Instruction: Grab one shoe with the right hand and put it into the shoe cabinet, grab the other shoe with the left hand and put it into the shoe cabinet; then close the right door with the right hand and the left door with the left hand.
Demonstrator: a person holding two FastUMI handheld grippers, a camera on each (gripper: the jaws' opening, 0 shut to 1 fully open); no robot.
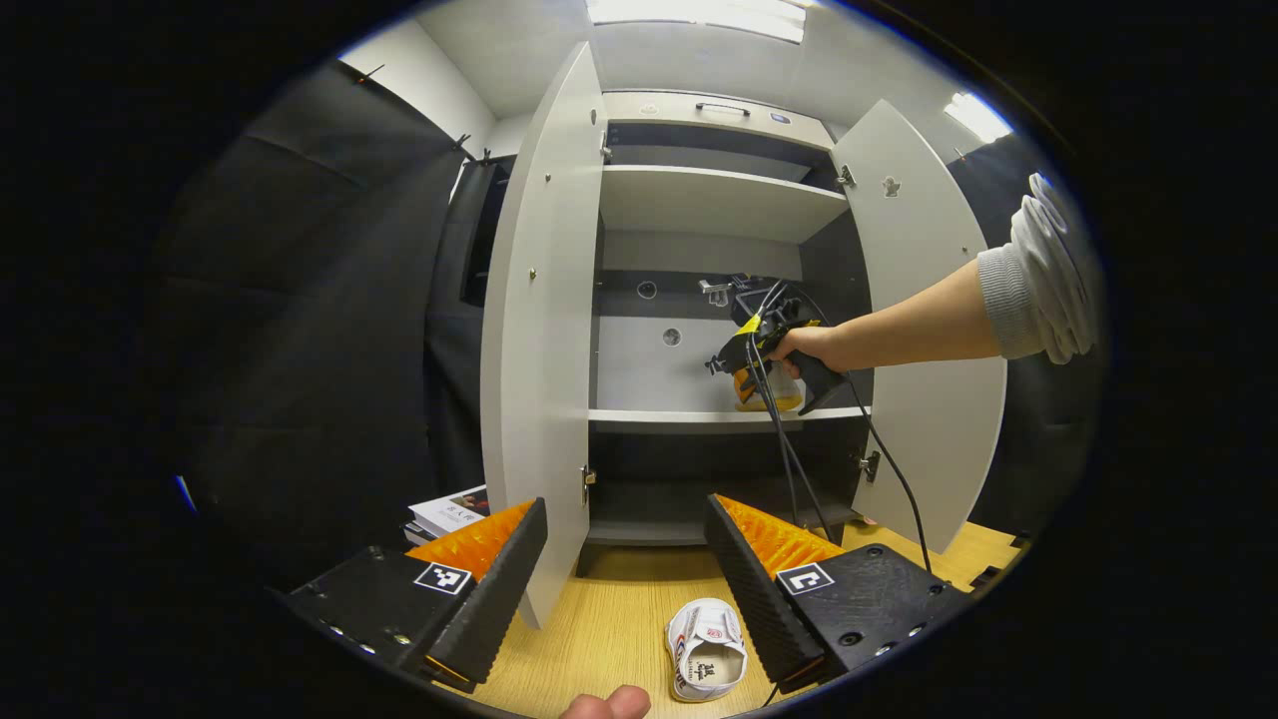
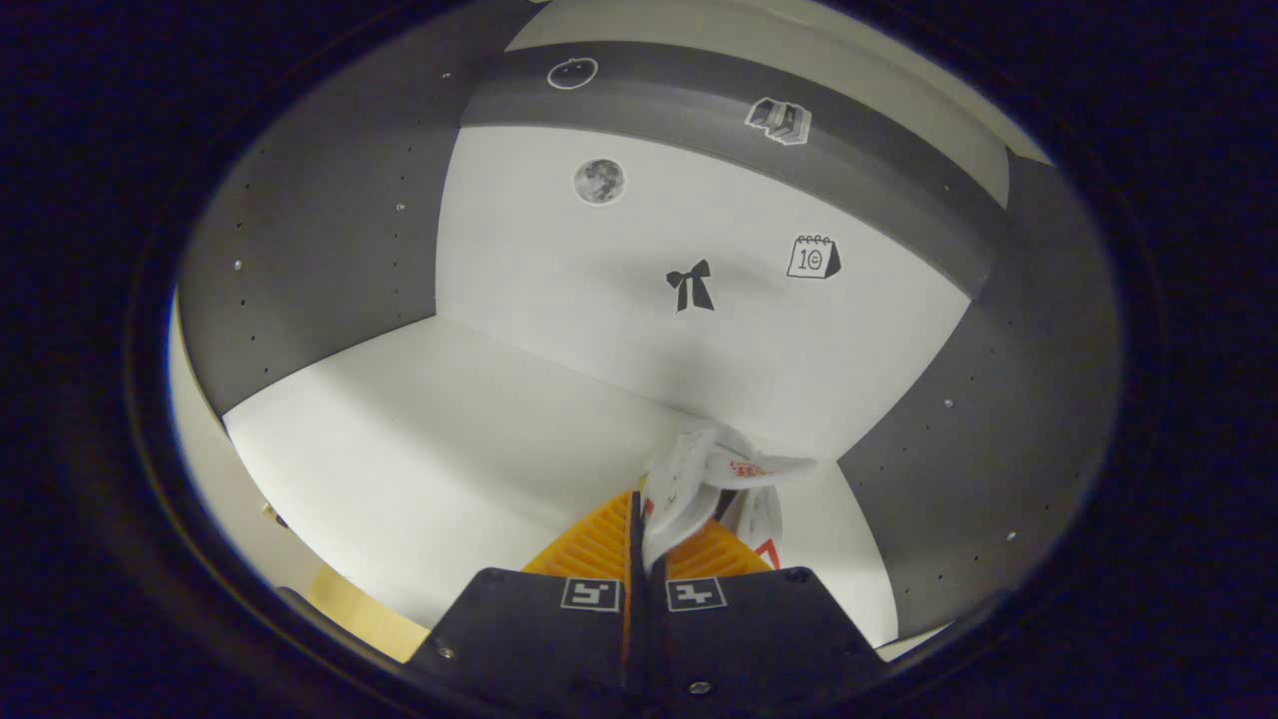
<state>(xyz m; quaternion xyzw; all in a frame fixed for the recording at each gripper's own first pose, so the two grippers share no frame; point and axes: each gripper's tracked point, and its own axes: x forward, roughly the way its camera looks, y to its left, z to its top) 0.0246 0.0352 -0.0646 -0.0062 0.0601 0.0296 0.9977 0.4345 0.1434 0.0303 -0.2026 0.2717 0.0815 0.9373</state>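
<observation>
White shoe [image 2: 714, 474] is pinched in the right gripper [image 2: 644, 544] over the cabinet shelf [image 2: 419, 429], partly hidden. Left gripper [image 1: 624, 544] gapes wide above the other shoe [image 1: 706, 649] on the floor.

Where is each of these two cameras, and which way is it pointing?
Left gripper view: rides the left gripper, low over the wooden floor, facing the open shoe cabinet; a fingertip shows below.
Right gripper view: rides the right gripper, inside the cabinet, facing its back wall, holding a shoe.
Shared: the cabinet's shelf and the right gripper.
</observation>
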